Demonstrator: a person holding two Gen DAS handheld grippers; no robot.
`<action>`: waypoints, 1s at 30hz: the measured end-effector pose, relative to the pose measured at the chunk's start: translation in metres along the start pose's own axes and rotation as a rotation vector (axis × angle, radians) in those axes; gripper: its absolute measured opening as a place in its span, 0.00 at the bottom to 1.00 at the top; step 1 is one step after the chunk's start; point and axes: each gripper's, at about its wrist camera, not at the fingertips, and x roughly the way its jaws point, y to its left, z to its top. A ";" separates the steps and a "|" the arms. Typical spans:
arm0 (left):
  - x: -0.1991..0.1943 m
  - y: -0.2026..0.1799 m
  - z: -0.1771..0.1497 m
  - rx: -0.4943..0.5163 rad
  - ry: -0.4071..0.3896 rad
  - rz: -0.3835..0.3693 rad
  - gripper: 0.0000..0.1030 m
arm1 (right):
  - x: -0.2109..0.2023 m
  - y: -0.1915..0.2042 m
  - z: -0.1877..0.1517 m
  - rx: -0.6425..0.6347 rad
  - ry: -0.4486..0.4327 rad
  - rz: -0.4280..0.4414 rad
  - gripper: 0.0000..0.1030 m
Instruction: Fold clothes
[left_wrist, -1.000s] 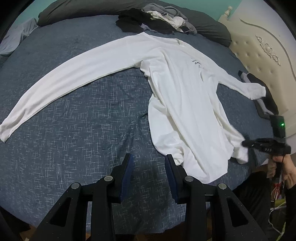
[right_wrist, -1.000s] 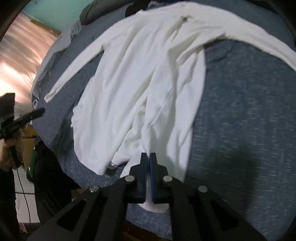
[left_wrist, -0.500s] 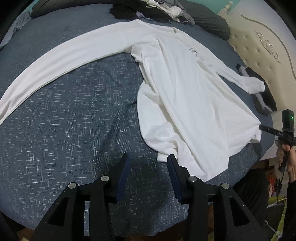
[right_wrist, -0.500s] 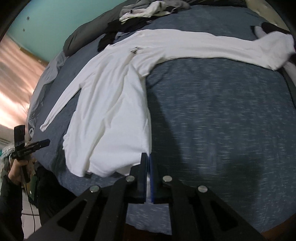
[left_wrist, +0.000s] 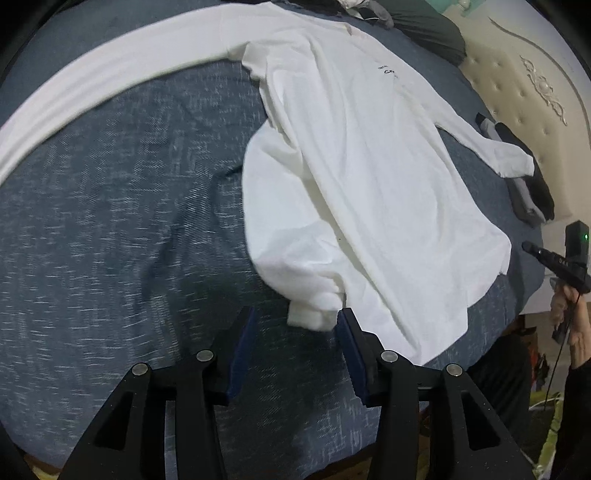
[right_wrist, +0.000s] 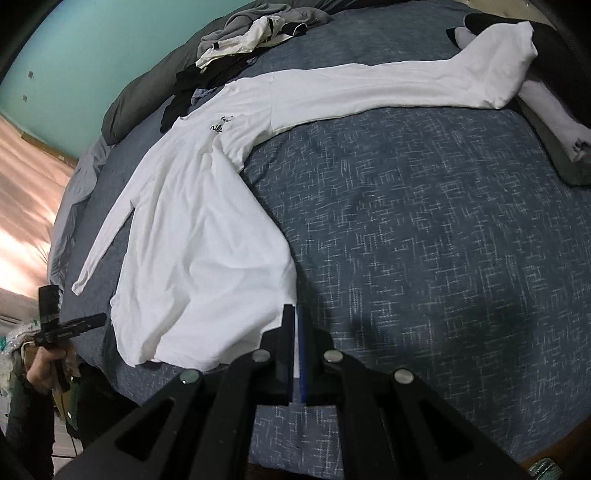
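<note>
One hem corner of the shirt (right_wrist: 207, 236), pinched in the right gripper (right_wrist: 296, 325), has been drawn flat; the open left gripper (left_wrist: 295, 332) now nears the bunched corner at lower centre.

The left tool (left_wrist: 295, 325) is hovering low with its blue-padded fingers (left_wrist: 242, 343) spread wide apart. The right tool (right_wrist: 296, 332) is pressing its two fingers (right_wrist: 286, 343) together on a thin white layer, each tool gripped from below by a hand (left_wrist: 570, 317).

Blue flecked bedspread (right_wrist: 406, 229), cream tufted headboard (left_wrist: 517, 85), dark grey pillow (right_wrist: 147, 92), teal wall (right_wrist: 103, 44)
</note>
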 end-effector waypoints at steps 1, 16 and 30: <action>0.003 -0.001 0.000 0.004 0.005 0.001 0.48 | 0.000 -0.001 0.000 0.003 0.000 0.002 0.01; 0.011 -0.009 0.000 0.081 -0.001 -0.016 0.11 | 0.041 0.007 0.011 -0.021 0.097 -0.039 0.36; -0.077 0.000 -0.006 0.149 -0.117 -0.003 0.01 | -0.004 0.036 0.009 -0.109 0.039 -0.001 0.03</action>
